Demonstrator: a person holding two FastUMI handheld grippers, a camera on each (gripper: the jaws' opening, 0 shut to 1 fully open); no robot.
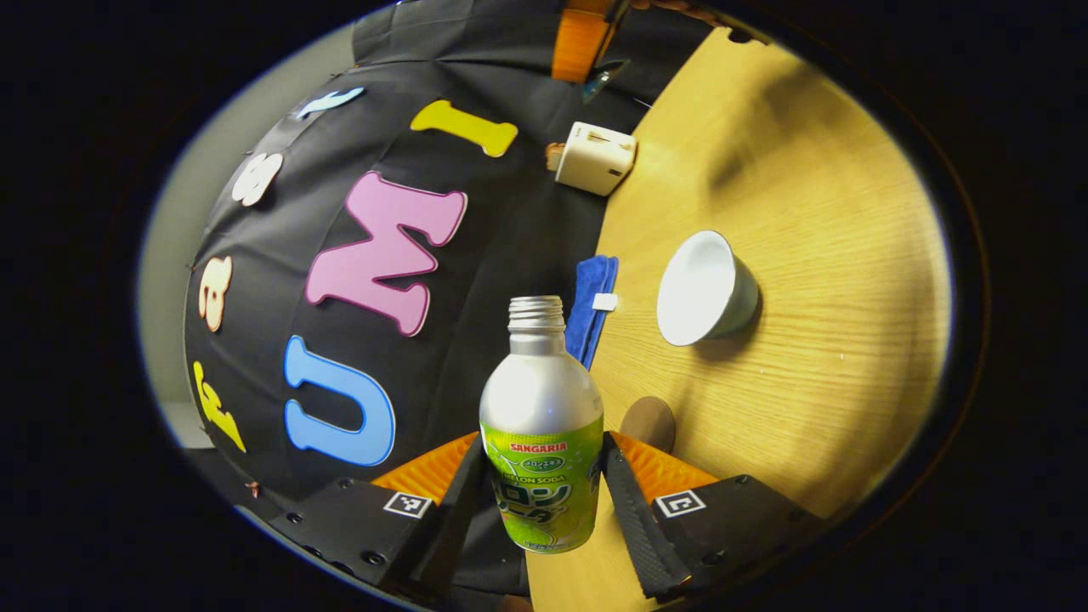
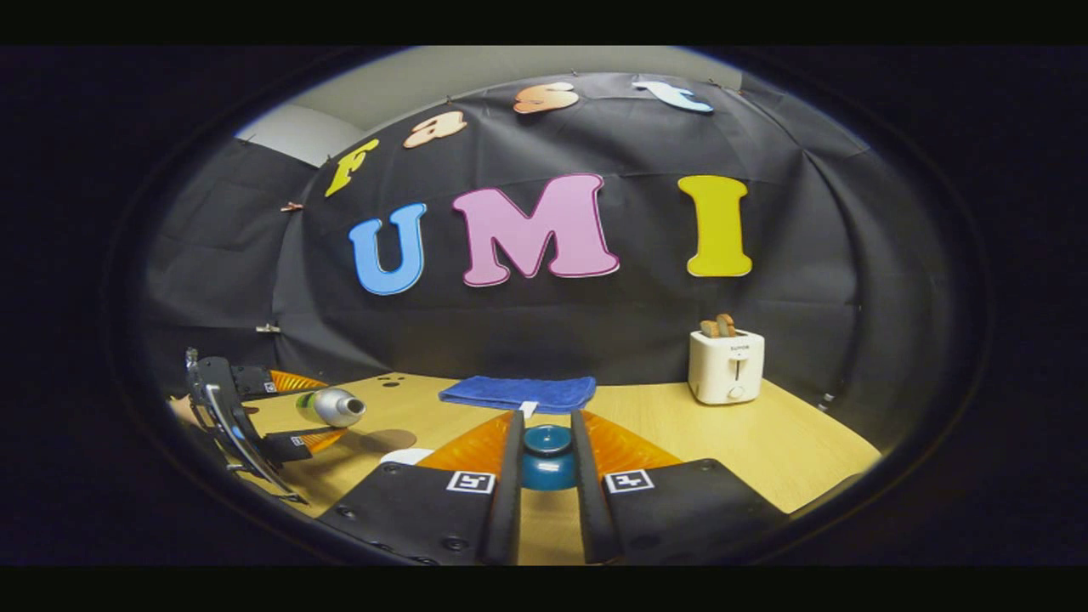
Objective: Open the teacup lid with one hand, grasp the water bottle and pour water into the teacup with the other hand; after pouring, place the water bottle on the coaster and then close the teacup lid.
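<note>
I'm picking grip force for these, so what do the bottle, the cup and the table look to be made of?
The water bottle looks like matte silver metal, probably aluminium, with a threaded neck and a glossy printed green wrap. The teacup looks like glazed ceramic: smooth pale inside, soft sheen, though plastic can't be ruled out. The table shows light wood grain, possibly a laminate.

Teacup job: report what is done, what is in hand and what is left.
Done: the teacup stands open, and the right gripper holds its lid off to the side. In hand: the left gripper grips the uncapped soda bottle, tilted on its side in the right gripper view; no water shows pouring yet. Left: pour, set the bottle on the coaster, replace the lid.
</note>
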